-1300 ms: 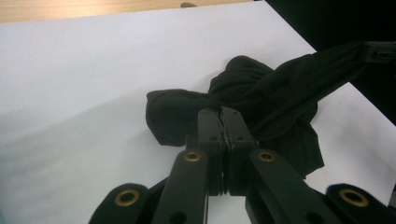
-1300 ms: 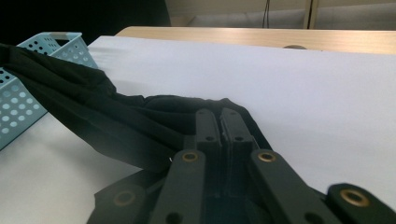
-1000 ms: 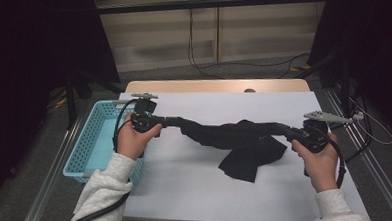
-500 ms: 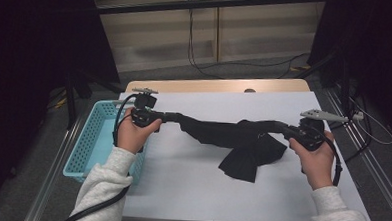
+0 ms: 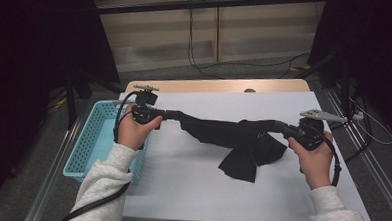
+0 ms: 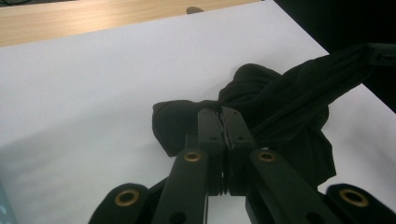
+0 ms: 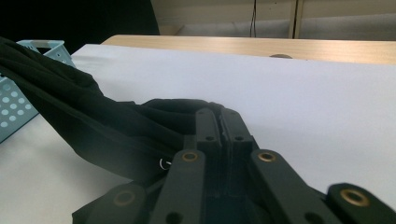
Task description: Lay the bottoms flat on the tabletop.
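The left tongs (image 5: 163,113) and right tongs (image 5: 282,128) each pinched an end of the black garment (image 5: 235,140), stretched above the white surface (image 5: 190,185); the lift looked done; folding, or the blue basket (image 5: 95,136), remained.

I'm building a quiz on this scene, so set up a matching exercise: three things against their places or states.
Things:
1. soft black cloth garment
2. light blue perforated plastic basket
3. left hand-held gripper

States:
A. at the table's left edge
B. shut on one end of the fabric
C. stretched between both grippers

Pairs: 1-C, 2-A, 3-B
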